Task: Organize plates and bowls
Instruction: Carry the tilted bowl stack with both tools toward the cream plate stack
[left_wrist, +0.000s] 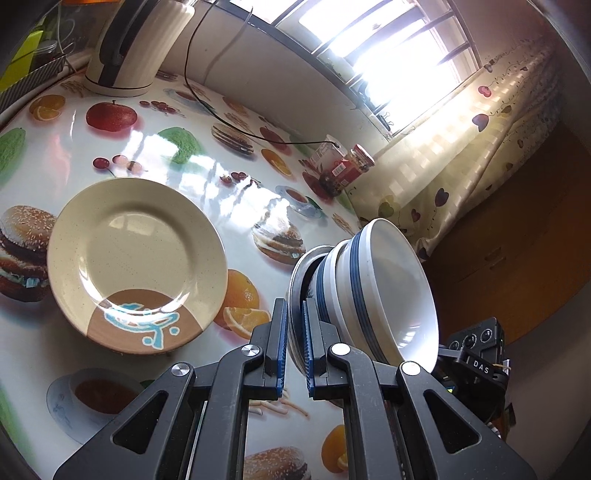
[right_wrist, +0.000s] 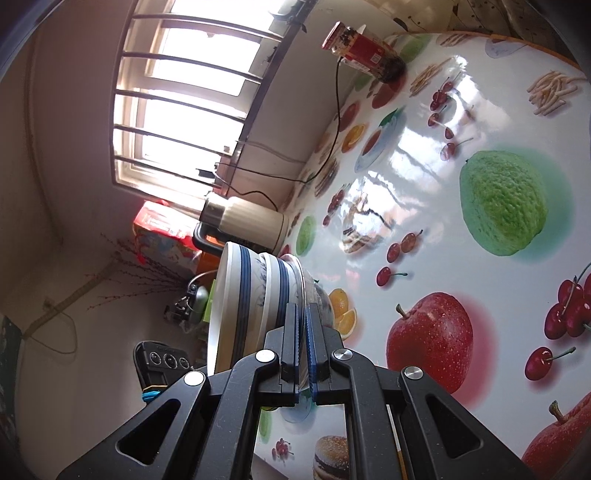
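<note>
A stack of nested white bowls with dark blue stripes (left_wrist: 373, 291) sits on a grey-rimmed plate (left_wrist: 297, 295). My left gripper (left_wrist: 294, 314) is shut on that plate's rim. My right gripper (right_wrist: 303, 317) is shut on the rim of the same plate (right_wrist: 304, 291) from the opposite side, with the striped bowl stack (right_wrist: 247, 295) beside it. The stack is held above the table. A cream plate with a brown and blue patch (left_wrist: 135, 264) lies flat on the table to the left of the stack in the left wrist view.
The table has a glossy fruit-and-burger print cloth (left_wrist: 184, 155). A cream electric kettle (left_wrist: 133, 44) with a black cord (left_wrist: 221, 118) stands at the back. Red-labelled jars (left_wrist: 347, 166) stand near the window. The other gripper's body (left_wrist: 476, 354) shows past the bowls.
</note>
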